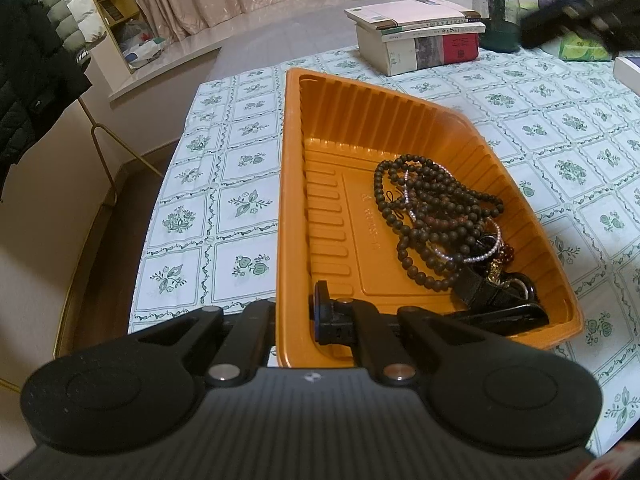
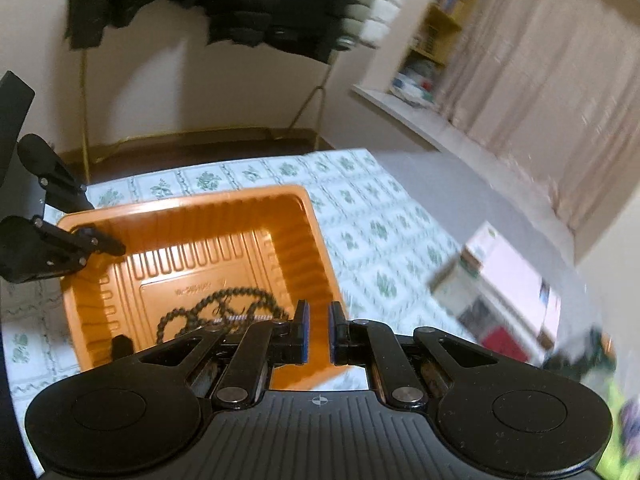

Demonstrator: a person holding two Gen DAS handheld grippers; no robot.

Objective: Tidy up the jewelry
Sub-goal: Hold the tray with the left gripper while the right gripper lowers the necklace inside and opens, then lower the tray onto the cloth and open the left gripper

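Fingers of the left gripper (image 1: 296, 316) are clamped on the near wall of the orange tray (image 1: 400, 120), one finger outside, one inside. The right gripper (image 2: 318, 332) stands with its pads a narrow slit apart and nothing between them, above the tray's right rim.

The jewelry (image 1: 436, 216), a tangle of dark bead strands, a pale pearl strand and a black strap, lies in the tray toward 4 o'clock in the left wrist view. The right wrist view shows only dark bead loops, partly hidden behind the gripper's own linkage; it also shows the left gripper at 9 o'clock on the tray rim.

A stack of books (image 1: 416, 36) and a dark green jar (image 1: 496, 16) sit at 1 o'clock on the floral tablecloth (image 1: 560, 120). The right wrist view is motion-blurred at its right side.
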